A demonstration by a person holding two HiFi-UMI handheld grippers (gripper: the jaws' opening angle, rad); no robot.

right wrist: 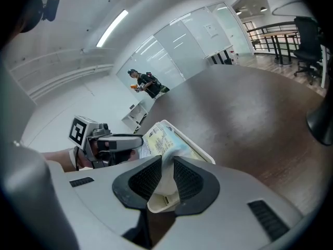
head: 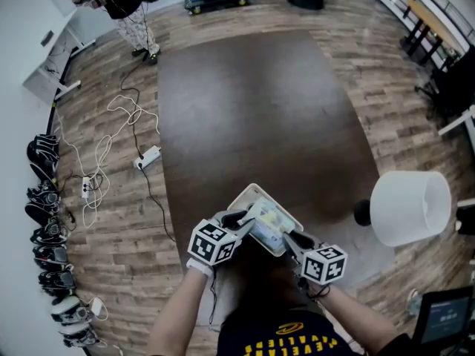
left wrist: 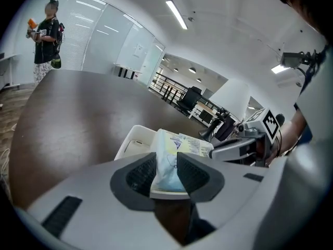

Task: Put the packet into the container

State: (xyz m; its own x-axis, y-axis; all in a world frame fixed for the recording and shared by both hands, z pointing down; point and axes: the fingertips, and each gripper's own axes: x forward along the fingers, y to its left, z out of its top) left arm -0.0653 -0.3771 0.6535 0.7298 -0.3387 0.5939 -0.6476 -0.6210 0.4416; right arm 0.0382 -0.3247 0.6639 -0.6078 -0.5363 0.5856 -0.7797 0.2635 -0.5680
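Right gripper (right wrist: 167, 175) clamps the white rectangular plastic container (right wrist: 200, 151), probably its rim, so left gripper (left wrist: 166, 164) should push its pinched crinkly pale-blue packet (left wrist: 183, 142) forward and down.

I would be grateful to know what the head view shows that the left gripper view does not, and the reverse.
Only the head view: cables and a power strip on the wooden floor, a row of dark gear along its left edge, and the left hand-held gripper seen from outside. Only the left gripper view: a close look at its jaws clamped on the packet, plus ceiling lights. Both: the packet, the white container, the right hand-held gripper, the white lamp and a standing person.
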